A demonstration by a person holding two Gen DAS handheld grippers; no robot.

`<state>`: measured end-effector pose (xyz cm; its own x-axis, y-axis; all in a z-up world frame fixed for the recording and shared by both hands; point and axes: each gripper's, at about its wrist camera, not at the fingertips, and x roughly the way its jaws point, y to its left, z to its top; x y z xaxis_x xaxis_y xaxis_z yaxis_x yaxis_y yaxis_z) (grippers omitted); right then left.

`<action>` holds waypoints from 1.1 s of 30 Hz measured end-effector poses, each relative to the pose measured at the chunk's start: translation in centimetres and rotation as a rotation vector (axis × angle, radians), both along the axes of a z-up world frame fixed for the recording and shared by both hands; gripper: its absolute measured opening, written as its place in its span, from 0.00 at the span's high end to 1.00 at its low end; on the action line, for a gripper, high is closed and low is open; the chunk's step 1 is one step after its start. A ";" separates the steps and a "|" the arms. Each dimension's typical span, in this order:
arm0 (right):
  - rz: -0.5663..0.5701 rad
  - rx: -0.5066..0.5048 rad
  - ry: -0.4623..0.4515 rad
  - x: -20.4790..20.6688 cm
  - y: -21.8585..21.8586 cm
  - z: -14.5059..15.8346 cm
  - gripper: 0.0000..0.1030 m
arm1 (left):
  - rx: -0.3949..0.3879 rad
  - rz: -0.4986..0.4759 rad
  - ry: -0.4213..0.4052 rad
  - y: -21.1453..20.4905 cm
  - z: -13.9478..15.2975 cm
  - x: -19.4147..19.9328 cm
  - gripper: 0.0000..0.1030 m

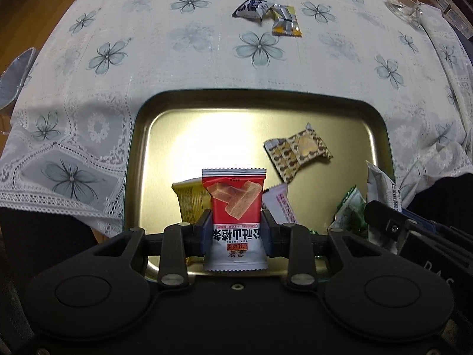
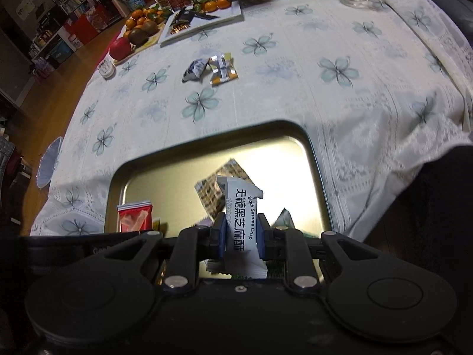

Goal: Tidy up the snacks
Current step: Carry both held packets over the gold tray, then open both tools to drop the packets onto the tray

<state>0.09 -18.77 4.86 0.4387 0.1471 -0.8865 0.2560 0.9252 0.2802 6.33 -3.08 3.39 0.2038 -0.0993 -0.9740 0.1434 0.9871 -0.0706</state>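
White floral tablecloth (image 1: 192,59) is seen covering the worktop; a gold metal tray (image 1: 260,96) rests at its near edge. Several snack packets already lie in the tray, among them a brown heart-print packet (image 1: 298,151). Two packets remain out on the cloth: a dark blue-and-white packet (image 1: 251,8) and, touching it, a silver-and-yellow packet (image 1: 285,20).

Left gripper (image 1: 236,230): fingers clenched on a red-and-white snack packet (image 1: 235,204), held above the tray's near part. Right gripper (image 2: 240,236): fingers clamped tight on a white sesame crisp packet (image 2: 241,222), likewise over the tray.

Step judged: both packets to be deposited in the tray. Each should be lowered near the bare tray floor before release, kept clear of the rim and of packets already lying there, so nothing slides out.

Writing read: "Black Sesame Crisp" beside Chinese characters on the white packet; the red packet's Chinese print is seen upside down.
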 end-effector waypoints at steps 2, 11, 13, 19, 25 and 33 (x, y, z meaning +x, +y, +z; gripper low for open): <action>-0.007 0.016 0.021 -0.8 0.0 -0.6 0.79 | 0.000 -0.002 0.010 0.0 -0.4 -0.7 0.60; -0.022 0.007 0.078 -2.7 -0.2 -2.1 0.79 | -0.026 0.009 0.057 0.5 -1.3 -0.9 0.60; -0.027 0.009 0.083 -2.7 -0.3 -2.2 0.79 | -0.027 0.015 0.054 0.6 -1.1 -0.4 0.60; -0.033 0.005 0.078 -2.4 -0.5 -1.9 0.79 | 0.000 0.019 0.002 0.8 -0.3 1.9 0.60; -0.029 0.008 0.073 -2.0 -0.6 -1.8 0.79 | 0.011 0.027 -0.059 0.8 1.0 3.5 0.60; -0.023 0.012 0.055 -0.7 -0.5 -1.3 0.78 | 0.013 0.032 -0.034 1.0 0.4 2.3 0.60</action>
